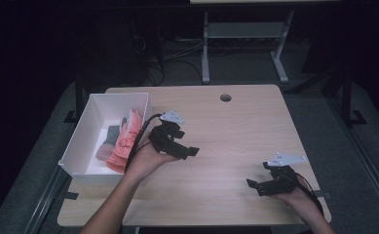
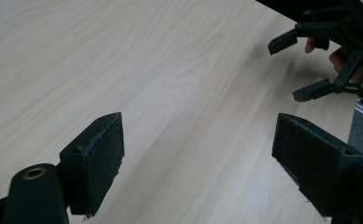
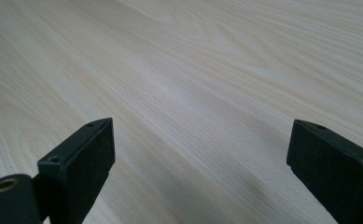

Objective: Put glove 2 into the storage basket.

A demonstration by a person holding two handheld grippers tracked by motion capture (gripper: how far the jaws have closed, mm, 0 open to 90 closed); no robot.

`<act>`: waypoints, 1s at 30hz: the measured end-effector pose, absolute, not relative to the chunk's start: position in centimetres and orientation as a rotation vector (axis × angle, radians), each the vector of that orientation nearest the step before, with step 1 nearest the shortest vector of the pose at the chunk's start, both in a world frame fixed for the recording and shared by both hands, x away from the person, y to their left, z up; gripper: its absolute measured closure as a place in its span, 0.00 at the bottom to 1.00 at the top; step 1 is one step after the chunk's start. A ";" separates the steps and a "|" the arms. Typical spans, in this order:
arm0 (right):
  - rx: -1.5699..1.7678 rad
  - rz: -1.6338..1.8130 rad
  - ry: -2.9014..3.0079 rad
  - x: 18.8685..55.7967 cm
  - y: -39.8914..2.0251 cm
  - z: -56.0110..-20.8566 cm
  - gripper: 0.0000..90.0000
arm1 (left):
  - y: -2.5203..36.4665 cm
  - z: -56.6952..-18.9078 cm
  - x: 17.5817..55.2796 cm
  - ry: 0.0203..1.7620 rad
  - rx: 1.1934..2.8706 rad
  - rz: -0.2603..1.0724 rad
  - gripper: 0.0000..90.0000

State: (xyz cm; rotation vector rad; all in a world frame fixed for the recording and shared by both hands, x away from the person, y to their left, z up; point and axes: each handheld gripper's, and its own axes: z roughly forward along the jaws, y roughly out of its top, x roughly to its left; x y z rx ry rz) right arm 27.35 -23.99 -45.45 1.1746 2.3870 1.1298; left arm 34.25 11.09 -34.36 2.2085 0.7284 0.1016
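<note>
**Holding Two Grippers Wide Over a Bare Wooden Table**

Reaching in from the near edge, a person holds the left gripper (image 1: pixel 189 150) just right of a white box (image 1: pixel 82 130) at the table's left side, its jaws spread apart and gripping nothing. The right gripper (image 1: pixel 253 185) sits low near the table's near right corner, jaws likewise released and empty, pointing left across the wood. A grey three-cornered plate (image 1: pixel 172 117) tops the left gripper, and a black cable (image 1: pixel 141 131) loops from it toward the box.

Inside the white box lie folded cloths: a salmon-pink cloth (image 1: pixel 124 139) along the right wall and a grey cloth (image 1: pixel 108 141) beside it toward the left. No brand, label or writing can be read on any of them.

The left gripper view looks between textured black pads (image 2: pixel 105 161) onto pale wood grain, with the right gripper (image 2: pixel 300 67) and a fingertip of the hand behind it at the far right. The right gripper view frames only plain grain between its own two jaws.

The table (image 1: pixel 236 126) is light wood laminate with a round cable hole (image 1: pixel 225 97) near its far edge. Beyond it the room is dim, with dark grey flooring, a tangle of cords (image 1: pixel 153 63) and the white legs of another desk (image 1: pixel 245 44).
</note>
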 end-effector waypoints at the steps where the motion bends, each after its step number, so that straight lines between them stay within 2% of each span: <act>1: 1.174 1.128 2.387 27.3 -24.0 -45.4 0.08 | 10.9 -34.6 34.1 0.731 2.204 0.098 0.18; 20: 1.167 1.118 2.396 27.3 -23.9 -45.6 0.08 | 9.9 -40.3 32.3 0.692 2.211 0.103 0.18; 30: 1.156 1.106 2.403 27.4 -23.8 -45.7 0.08 | 9.7 -42.8 31.6 0.671 2.274 0.088 0.18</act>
